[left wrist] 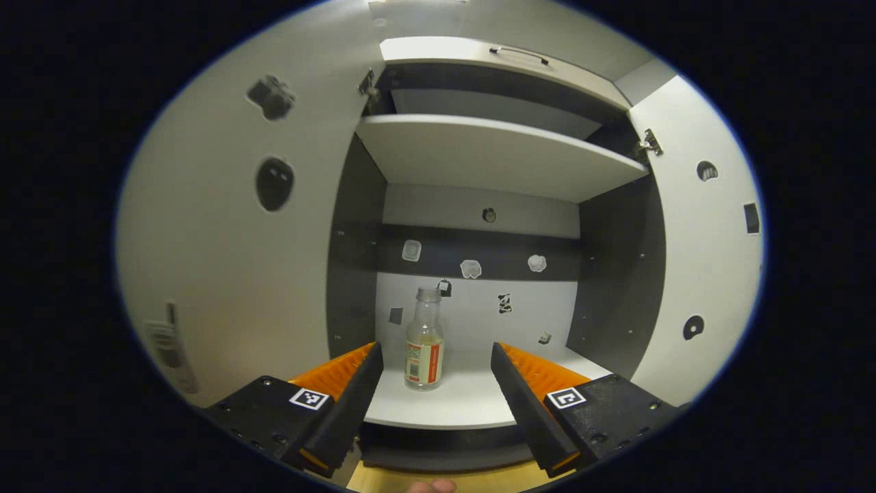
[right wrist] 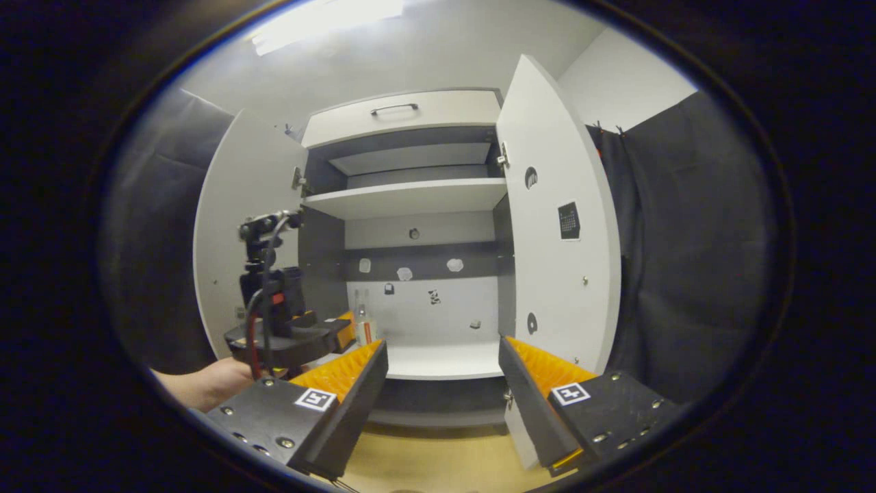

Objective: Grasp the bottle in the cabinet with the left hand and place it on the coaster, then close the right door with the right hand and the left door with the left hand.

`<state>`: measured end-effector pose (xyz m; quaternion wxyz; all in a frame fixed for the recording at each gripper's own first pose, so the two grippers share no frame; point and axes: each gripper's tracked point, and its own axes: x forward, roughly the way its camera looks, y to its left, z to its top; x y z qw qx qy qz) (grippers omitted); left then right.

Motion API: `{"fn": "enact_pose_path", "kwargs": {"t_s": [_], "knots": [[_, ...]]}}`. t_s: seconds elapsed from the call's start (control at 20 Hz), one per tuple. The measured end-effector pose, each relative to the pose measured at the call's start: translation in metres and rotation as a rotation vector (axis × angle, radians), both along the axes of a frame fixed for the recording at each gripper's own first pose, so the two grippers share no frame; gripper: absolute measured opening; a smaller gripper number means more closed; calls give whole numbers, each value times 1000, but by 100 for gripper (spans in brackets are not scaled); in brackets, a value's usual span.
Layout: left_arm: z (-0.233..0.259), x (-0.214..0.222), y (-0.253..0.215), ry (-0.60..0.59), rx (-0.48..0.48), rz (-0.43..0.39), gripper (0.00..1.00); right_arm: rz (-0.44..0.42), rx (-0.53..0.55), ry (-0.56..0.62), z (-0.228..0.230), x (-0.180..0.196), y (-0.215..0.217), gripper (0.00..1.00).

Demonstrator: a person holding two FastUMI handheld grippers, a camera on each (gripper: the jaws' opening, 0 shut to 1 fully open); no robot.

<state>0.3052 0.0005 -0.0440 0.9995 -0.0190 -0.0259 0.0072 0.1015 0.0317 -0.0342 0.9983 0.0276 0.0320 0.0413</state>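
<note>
Bottle (left wrist: 424,339): clear glossy glass or plastic, paper label; cabinet shelf (left wrist: 493,147): smooth matt white laminate; door hinge (left wrist: 649,143): shiny metal

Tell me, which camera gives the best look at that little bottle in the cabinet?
The left gripper view: the bottle stands upright on the lower shelf, centred between the open left gripper's fingers, whole and unhidden. In the right gripper view the bottle is small, distant and partly hidden behind the left gripper.
</note>
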Motion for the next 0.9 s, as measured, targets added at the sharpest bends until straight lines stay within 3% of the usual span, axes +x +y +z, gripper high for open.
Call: {"fn": "enact_pose_path", "kwargs": {"t_s": [0.05, 0.25, 0.55, 0.6, 0.65, 0.9], "knots": [[-7, 20, 0, 4, 13, 3, 100, -4, 7, 3, -2, 1, -1, 98], [-51, 92, 12, 81, 18, 31, 99, -2, 31, -13, 2, 1, -4, 98], [-91, 156, 25, 179, 19, 70, 99, -11, 8, -32, 2, 5, -13, 98], [-94, 158, 28, 199, 30, 72, 99, -24, 10, -16, -3, 6, -17, 98], [-94, 155, 29, 208, 44, 78, 80, -34, 13, -5, -7, 4, -20, 98], [-73, 115, 8, 184, 105, -5, 79, -54, 25, 17, -15, -8, -30, 98]]}}
